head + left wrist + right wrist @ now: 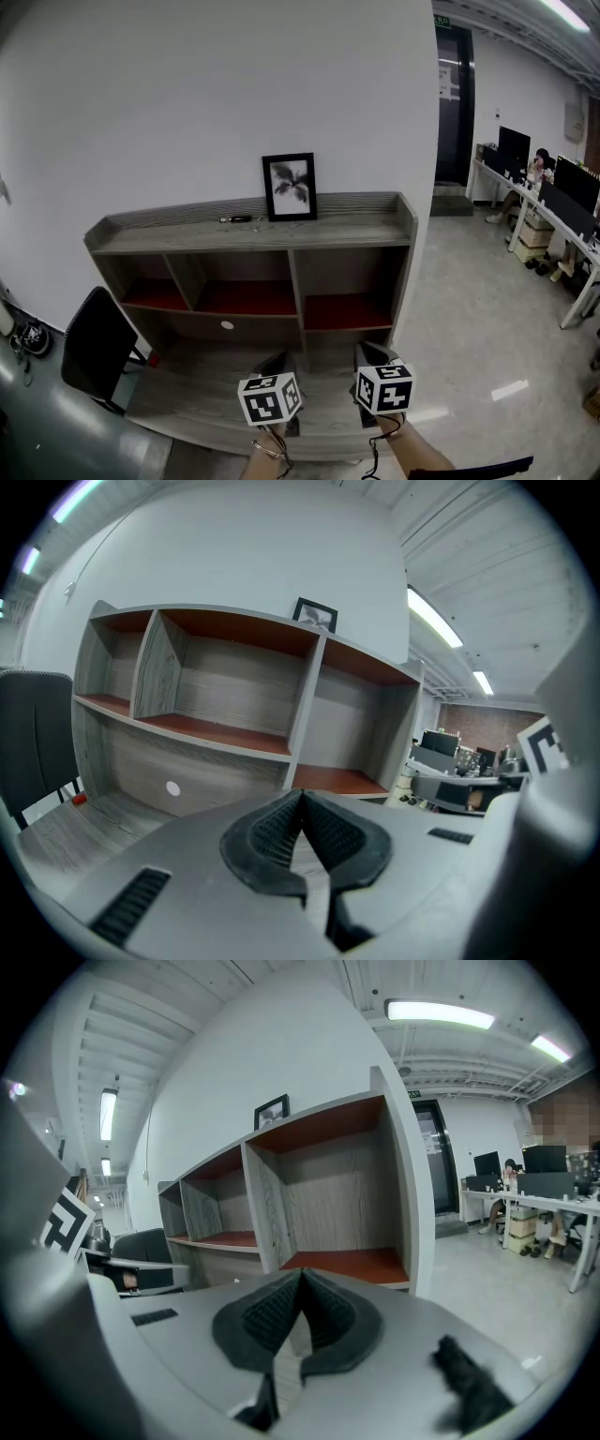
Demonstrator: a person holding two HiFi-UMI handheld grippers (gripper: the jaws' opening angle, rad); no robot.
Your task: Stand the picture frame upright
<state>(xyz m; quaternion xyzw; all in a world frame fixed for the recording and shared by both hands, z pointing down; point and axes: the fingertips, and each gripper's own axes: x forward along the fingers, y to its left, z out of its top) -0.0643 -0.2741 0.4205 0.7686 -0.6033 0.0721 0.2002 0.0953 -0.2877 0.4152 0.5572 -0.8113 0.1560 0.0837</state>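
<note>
So the picture frame [290, 187] is seen already standing upright on the top board of the grey wooden shelf unit [253, 234], roughly mid-width and pushed back by the white wall [187, 94]. A dark plant-ish print can be made out in it, set in a black border. Whether the wall is actually touched by it can't be told. A small dark object [240, 219] is laid flat on the same board, just left of the frame and apart from it.

The left gripper [278, 359] and right gripper [368, 349] are held low in front of the unit, side by side, well away from the frame. Both are pointed at the lower part of the shelves. In the left gripper view the jaws of the left gripper [300, 803] are shown pressed together at the tips with nothing caught between them. Same deal in the right gripper view: the right gripper [300, 1283] is closed up and empty. The frame is only glimpsed as a small thing up top in both of those views [316, 614] [271, 1111].

Reddish boards are seen inside the compartments, and a white dot [227, 325] is stuck on the back panel below them. A black office chair [97, 347] is parked at the unit's left end. Off to the right, desks [562, 225] are lined up, with a person [539, 169] seated there.
</note>
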